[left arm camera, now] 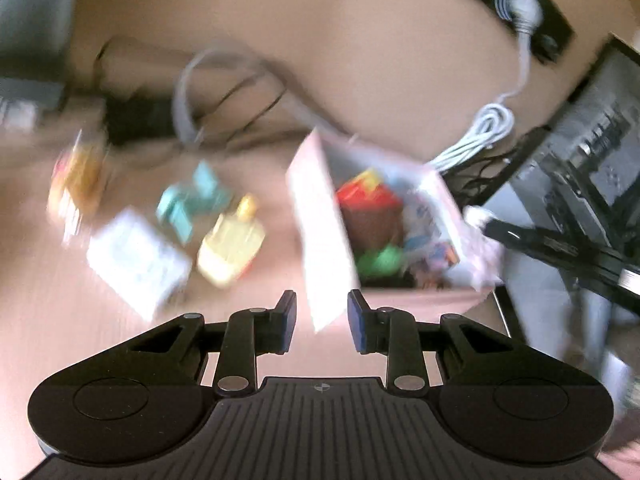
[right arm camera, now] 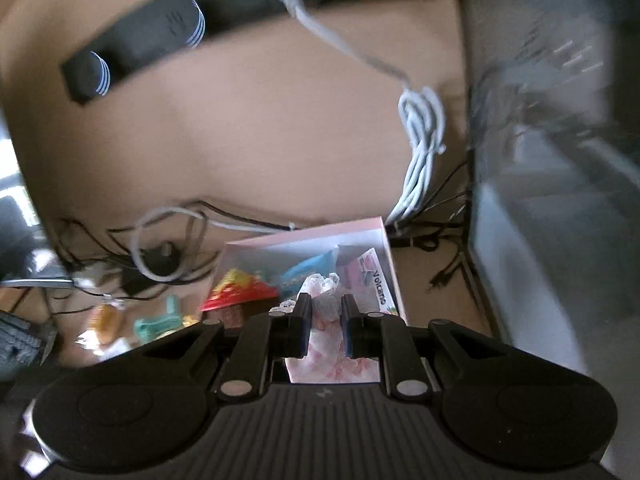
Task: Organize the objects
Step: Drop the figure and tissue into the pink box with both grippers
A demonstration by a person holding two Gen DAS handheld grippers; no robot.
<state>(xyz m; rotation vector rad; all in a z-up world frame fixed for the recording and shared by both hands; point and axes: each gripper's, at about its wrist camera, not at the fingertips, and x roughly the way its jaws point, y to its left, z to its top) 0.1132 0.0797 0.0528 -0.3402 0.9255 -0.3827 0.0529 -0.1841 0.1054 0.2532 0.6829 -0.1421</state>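
In the left wrist view, much blurred, the left claw (left arm camera: 322,326) stood open with nothing between its pads, the near wall of the pink box (left arm camera: 320,236) rising just ahead of the gap. The box sat on the bench (left arm camera: 48,320) near its right edge, holding a red-and-yellow packet (left arm camera: 366,194) and a green item (left arm camera: 380,260). To the box's left on the bench lay a yellow toy (left arm camera: 232,248), a teal toy (left arm camera: 192,204), a white card (left arm camera: 138,260) and an orange packet (left arm camera: 78,184). A coiled white cable (left arm camera: 486,130) hung behind the box.

In the right wrist view, the right claw (right arm camera: 323,326) was nearly closed on a pink-patterned lace-edged bag (right arm camera: 326,308), its pads pressing either side, directly over the pink box (right arm camera: 394,264). Inside lay the red-and-yellow packet (right arm camera: 240,290), a blue item (right arm camera: 310,266) and a pink "Volcano" box (right arm camera: 376,284). The teal toy (right arm camera: 160,322) lay left of the box. A black power strip (right arm camera: 168,34) was on the wall above.
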